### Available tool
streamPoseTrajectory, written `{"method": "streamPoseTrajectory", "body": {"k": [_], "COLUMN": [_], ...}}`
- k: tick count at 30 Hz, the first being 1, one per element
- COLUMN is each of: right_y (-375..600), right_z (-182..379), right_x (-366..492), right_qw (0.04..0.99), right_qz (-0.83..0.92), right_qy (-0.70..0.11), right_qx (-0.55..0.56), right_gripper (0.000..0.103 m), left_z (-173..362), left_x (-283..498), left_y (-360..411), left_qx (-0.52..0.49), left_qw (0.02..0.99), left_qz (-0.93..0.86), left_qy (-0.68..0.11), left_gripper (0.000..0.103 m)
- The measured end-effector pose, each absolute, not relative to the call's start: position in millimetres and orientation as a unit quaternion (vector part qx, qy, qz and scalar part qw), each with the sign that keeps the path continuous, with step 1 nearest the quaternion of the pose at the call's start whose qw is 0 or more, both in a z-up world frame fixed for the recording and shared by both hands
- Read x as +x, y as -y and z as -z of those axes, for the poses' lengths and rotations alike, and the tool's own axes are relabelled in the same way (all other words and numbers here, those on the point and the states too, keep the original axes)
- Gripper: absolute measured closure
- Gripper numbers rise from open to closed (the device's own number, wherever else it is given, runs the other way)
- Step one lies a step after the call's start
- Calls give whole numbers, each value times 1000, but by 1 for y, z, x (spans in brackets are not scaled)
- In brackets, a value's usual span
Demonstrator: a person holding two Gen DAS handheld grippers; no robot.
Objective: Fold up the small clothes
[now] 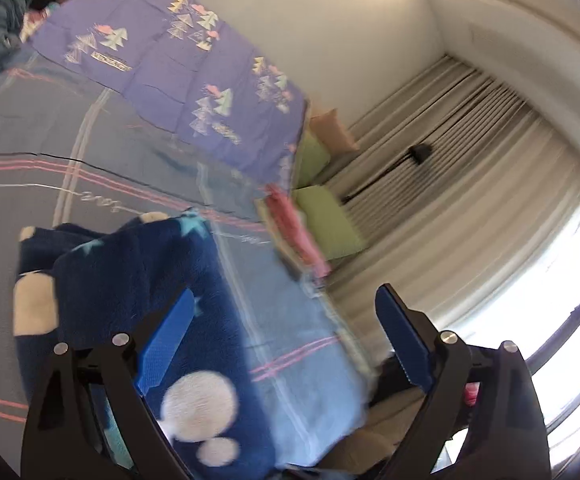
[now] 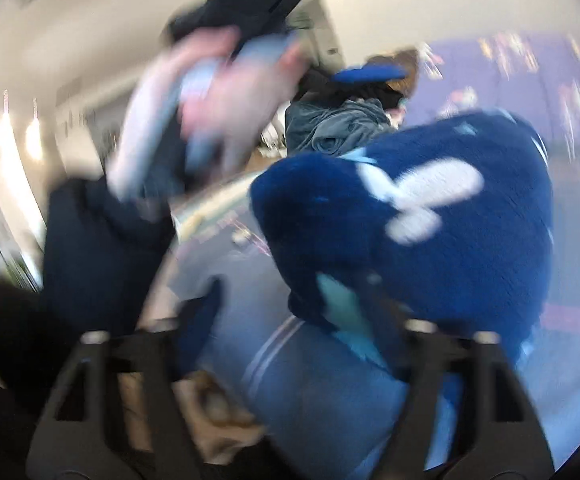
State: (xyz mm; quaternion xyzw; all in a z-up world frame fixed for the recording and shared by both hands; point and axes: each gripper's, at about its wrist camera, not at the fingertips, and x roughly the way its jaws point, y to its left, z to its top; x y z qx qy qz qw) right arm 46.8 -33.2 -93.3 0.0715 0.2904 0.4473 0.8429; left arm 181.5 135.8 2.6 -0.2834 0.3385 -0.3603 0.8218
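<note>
A navy fleece garment (image 1: 130, 280) with white blobs and pale blue stars lies bunched on the grey-blue bed sheet (image 1: 30, 208). My left gripper (image 1: 286, 336) hangs above it, jaws wide open and nothing between the pads. In the blurred right wrist view the same garment (image 2: 429, 220) bulges at the right. My right gripper (image 2: 293, 308) is low over the sheet with the garment's near edge between its fingers, next to the right one. Sheet shows between the left finger and the cloth. A hand (image 2: 226, 96) holds the left gripper higher up, with one of its blue pads (image 2: 365, 74) showing.
A purple quilt (image 1: 162, 52) with tree prints covers the far side of the bed. Pink folded clothes (image 1: 293, 224) and green pillows (image 1: 329, 224) lie near the curtains (image 1: 469, 168). A grey-blue clothes heap (image 2: 333, 128) sits beyond the garment. A dark sleeve (image 2: 102, 248) fills the left.
</note>
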Motion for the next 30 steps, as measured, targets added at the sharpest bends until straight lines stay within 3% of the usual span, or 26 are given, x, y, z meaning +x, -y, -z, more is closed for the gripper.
{"method": "streamPoseTrajectory", "body": {"k": [1, 2, 8, 9, 10, 14, 17, 21, 25, 30], "right_y": [53, 65, 114, 114, 111, 85, 60, 44, 30, 39], "right_z": [89, 87, 54, 45, 39, 31, 65, 101, 98, 104], "right_x": [57, 62, 101, 112, 120, 167, 200, 218, 214, 209], "right_qw": [838, 840, 871, 871, 871, 862, 851, 874, 889, 875], "right_qz": [-439, -428, -333, -324, -316, -286, -258, -205, -203, -223], "right_qy": [-299, -297, -255, -254, -254, -280, -320, -318, -310, -309], "right_qx": [126, 153, 257, 269, 277, 313, 326, 303, 267, 298], "right_gripper": [81, 84, 84, 79, 66, 54, 43, 49, 40, 38], "left_z": [5, 14, 81, 90, 100, 108, 100, 88, 51, 13], "left_x": [181, 182, 193, 193, 191, 178, 170, 159, 127, 115], "left_y": [-131, -129, -161, -165, -170, -181, -192, -215, -217, -157], "left_qx": [-262, -251, -373, -391, -413, -436, -395, -336, -405, -397], "left_qw": [835, 842, 783, 776, 767, 767, 811, 876, 853, 841], "left_qz": [339, 328, 350, 352, 357, 363, 314, 171, 237, 317], "left_qy": [-345, -348, -353, -349, -338, -301, -297, -302, -227, -187], "left_gripper": [11, 11, 11, 11, 11, 11, 11, 13, 13, 12]}}
